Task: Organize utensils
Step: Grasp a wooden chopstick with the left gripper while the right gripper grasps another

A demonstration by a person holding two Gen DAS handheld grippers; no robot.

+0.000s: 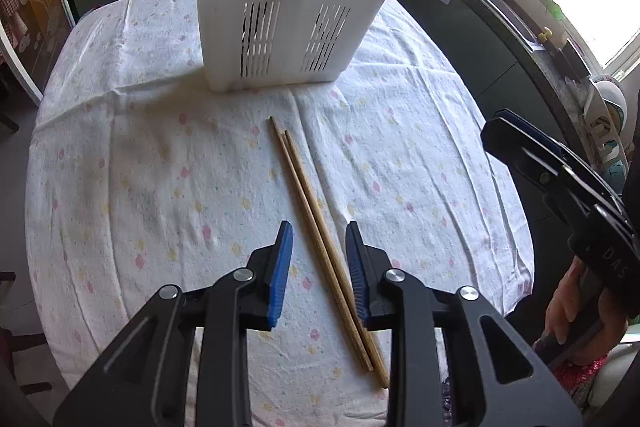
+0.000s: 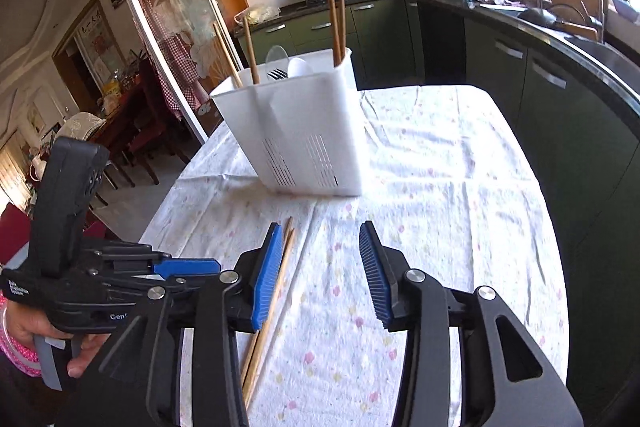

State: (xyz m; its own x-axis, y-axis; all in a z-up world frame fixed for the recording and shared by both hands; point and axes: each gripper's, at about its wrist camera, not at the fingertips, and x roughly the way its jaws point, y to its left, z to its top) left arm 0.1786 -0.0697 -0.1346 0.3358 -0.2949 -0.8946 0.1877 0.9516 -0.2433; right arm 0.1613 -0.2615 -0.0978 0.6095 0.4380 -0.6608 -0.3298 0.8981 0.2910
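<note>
Two wooden chopsticks [image 1: 302, 187] lie side by side on the flowered tablecloth [image 1: 140, 167], pointing toward a white slotted utensil holder [image 1: 288, 7]. My left gripper [image 1: 319, 239] is open just above them, one blue pad on each side of the pair and neither pad touching. In the right wrist view the same chopsticks [image 2: 256, 359] run under the left finger of my right gripper [image 2: 321, 227], which is open with only cloth between its pads. The holder [image 2: 304, 131] stands upright with several chopsticks, a fork and a white spoon in it.
The table's right edge [image 2: 556, 267] faces dark green cabinets [image 2: 580, 131] and a counter with a sink [image 2: 592, 43]. A glass sliding door [image 2: 160, 39] and dining chairs are past the left edge. A hand [image 1: 568, 303] holds the right gripper's body at the far right.
</note>
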